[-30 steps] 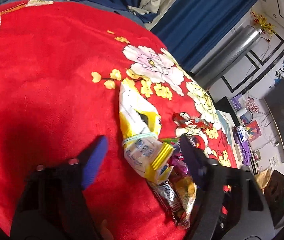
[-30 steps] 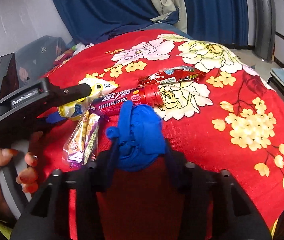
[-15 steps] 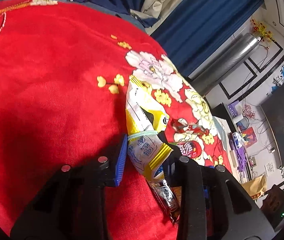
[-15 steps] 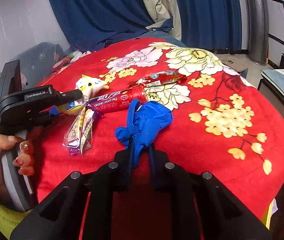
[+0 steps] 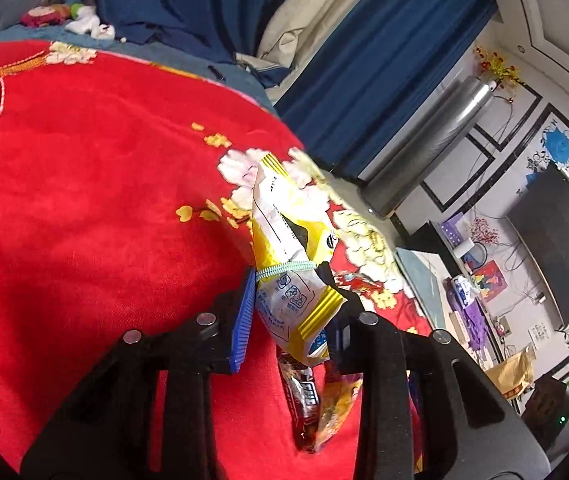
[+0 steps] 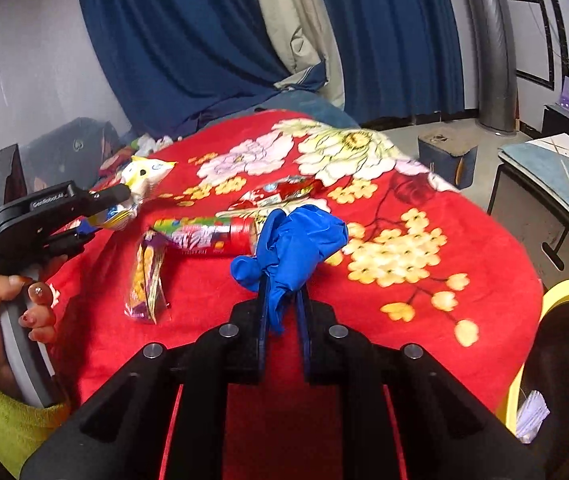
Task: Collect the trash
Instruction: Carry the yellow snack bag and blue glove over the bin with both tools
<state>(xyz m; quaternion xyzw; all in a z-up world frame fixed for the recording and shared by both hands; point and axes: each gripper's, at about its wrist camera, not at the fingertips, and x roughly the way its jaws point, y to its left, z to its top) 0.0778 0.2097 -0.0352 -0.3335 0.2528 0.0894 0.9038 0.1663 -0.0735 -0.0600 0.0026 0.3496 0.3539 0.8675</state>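
Note:
My left gripper (image 5: 290,300) is shut on a yellow-and-white snack bag (image 5: 290,240) tied with a green band, lifted off the red flowered blanket (image 5: 84,200). In the right wrist view the same snack bag (image 6: 140,184) hangs from the left gripper (image 6: 118,204), held by a hand at the left. My right gripper (image 6: 282,300) is shut on a crumpled blue glove (image 6: 296,244), raised above the blanket (image 6: 424,304). On the blanket lie a red candy tube (image 6: 208,236), a small orange-and-purple wrapper (image 6: 146,280) and a red wrapper (image 6: 280,194).
A yellow-rimmed bin (image 6: 564,344) with white paper inside stands at the lower right, beside the blanket's edge. Blue curtains (image 6: 204,40) hang behind. In the left wrist view more wrappers (image 5: 316,400) lie under the gripper, and a cluttered low table (image 5: 464,300) and a dark screen (image 5: 556,240) are at right.
Both grippers closed from open: the left on the snack bag, the right on the blue glove. Both then lifted their loads off the blanket, and the right one swung to the right.

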